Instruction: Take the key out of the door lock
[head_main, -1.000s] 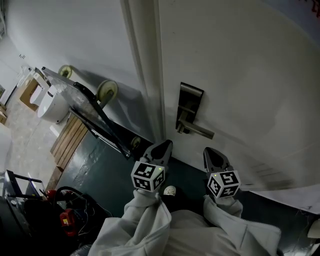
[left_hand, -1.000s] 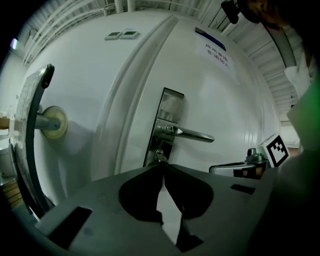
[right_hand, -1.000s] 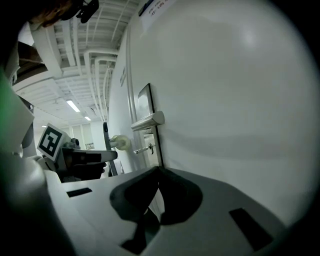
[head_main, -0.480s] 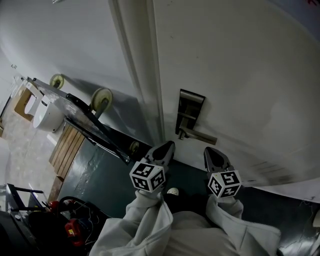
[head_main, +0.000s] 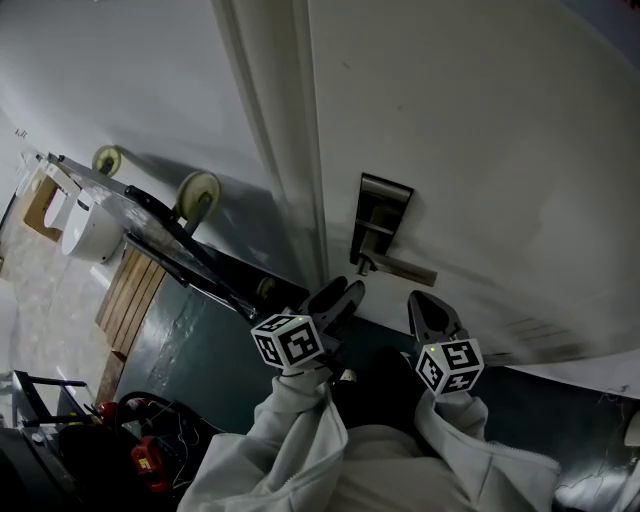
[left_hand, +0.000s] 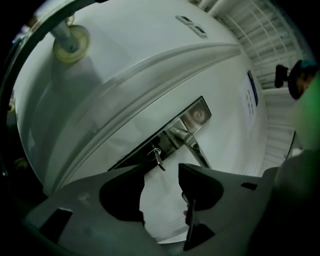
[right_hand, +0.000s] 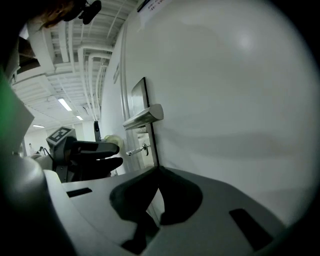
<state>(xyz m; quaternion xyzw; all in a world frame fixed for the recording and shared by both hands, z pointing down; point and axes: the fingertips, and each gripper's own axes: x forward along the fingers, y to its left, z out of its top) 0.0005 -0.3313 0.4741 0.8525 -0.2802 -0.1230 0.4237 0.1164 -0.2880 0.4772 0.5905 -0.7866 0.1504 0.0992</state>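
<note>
Left tongs (left_hand: 162, 176): jaws just opened, stood apart, empty; key (left_hand: 158, 158) sat in door lock (left_hand: 172, 134) just ahead. Right tongs (right_hand: 159, 173): jaws together, empty.

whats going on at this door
A person faces a white door with a gripper in each hand. The left gripper has just been opening its jaws, nothing between them, short of the key in the lock. The right gripper is shut and empty beside it. The key is not yet out.
</note>
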